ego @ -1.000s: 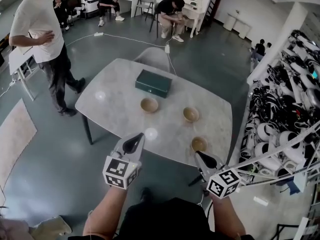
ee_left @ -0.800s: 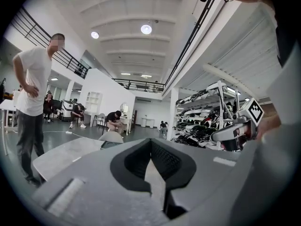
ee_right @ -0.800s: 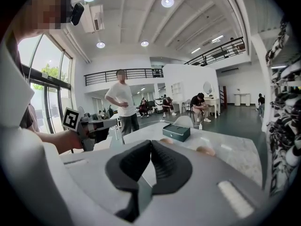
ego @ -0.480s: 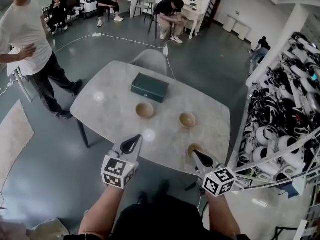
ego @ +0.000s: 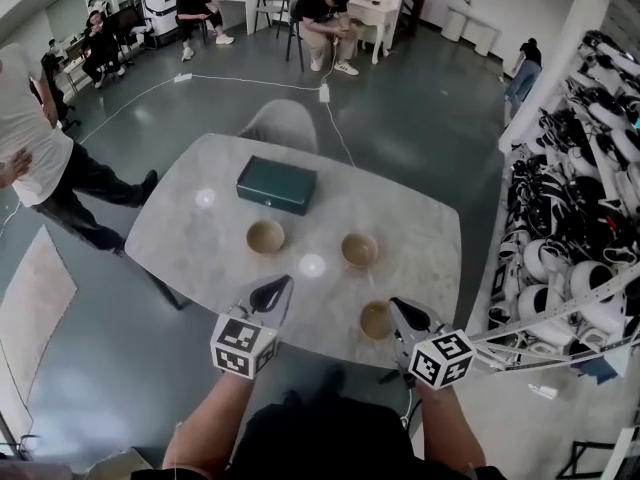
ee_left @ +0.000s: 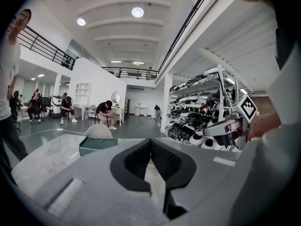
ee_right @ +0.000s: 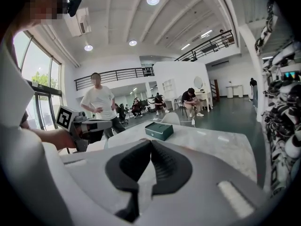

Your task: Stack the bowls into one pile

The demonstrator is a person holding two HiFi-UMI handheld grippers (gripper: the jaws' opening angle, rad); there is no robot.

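Note:
Three tan bowls stand apart on the pale marble table (ego: 190, 238): one at mid-left (ego: 265, 236), one in the middle (ego: 359, 250), one near the front edge (ego: 376, 320). My left gripper (ego: 281, 286) hangs over the front edge, shut and empty, short of the mid-left bowl. The right gripper (ego: 398, 306) is shut and empty, just right of the front bowl. In the left gripper view the jaws (ee_left: 150, 141) meet. The right gripper view shows its jaws (ee_right: 150, 142) closed too. The jaws hide the bowls in both gripper views.
A dark green box (ego: 277, 184) lies at the table's far side, also seen as the box (ee_left: 98, 144) and box (ee_right: 159, 130). A grey chair (ego: 280, 123) stands behind the table. A person (ego: 40, 158) is at left. Racks of white gear (ego: 580, 218) line the right.
Both grippers have moved forward and a little down to the table's front edge. The table now looks closer. The standing person has shifted left.

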